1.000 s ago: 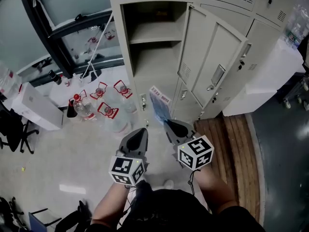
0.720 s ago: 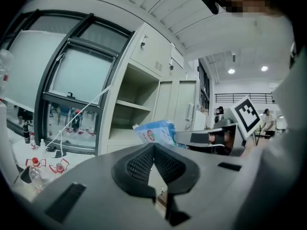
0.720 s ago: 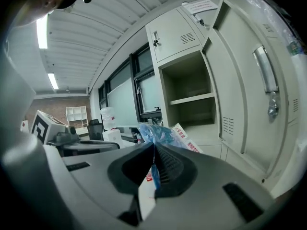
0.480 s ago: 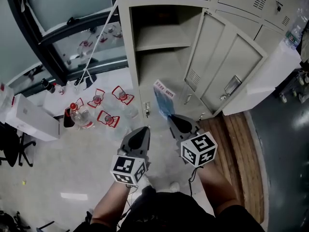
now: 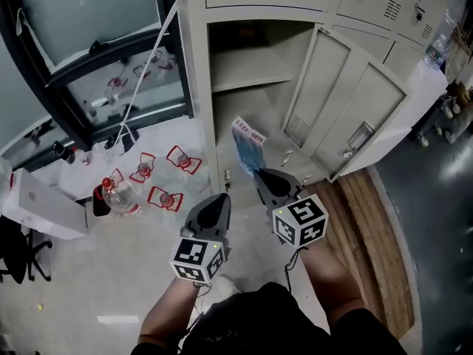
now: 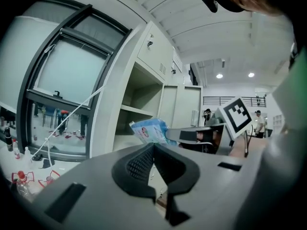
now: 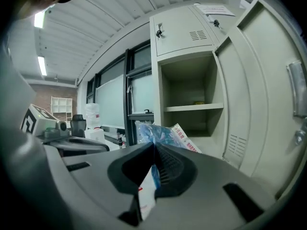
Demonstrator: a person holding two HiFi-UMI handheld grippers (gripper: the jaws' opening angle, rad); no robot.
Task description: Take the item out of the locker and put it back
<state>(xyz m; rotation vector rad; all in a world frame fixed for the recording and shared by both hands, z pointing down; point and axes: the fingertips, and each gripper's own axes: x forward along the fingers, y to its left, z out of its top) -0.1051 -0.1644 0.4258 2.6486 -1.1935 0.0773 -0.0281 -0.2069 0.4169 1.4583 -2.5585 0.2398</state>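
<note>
Before open locker (image 5: 198, 87), R gripper (image 5: 260, 174) is clamped on blue packet (image 5: 247, 145), held just outside the compartment. L gripper (image 5: 219, 198): jaws together, empty. I judge item is out, return step pending: carry fwd, set on shelf (image 5: 244, 72), release. Packet's white label strip (image 5: 251, 133) has red print, illegible to me.

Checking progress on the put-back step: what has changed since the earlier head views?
Both grippers have moved forward toward the open locker; the right gripper carries the blue packet nearer its opening. Nothing was taken or let go. Unchanged: right gripper still shut on the blue packet, left gripper shut and empty, locker door open.
</note>
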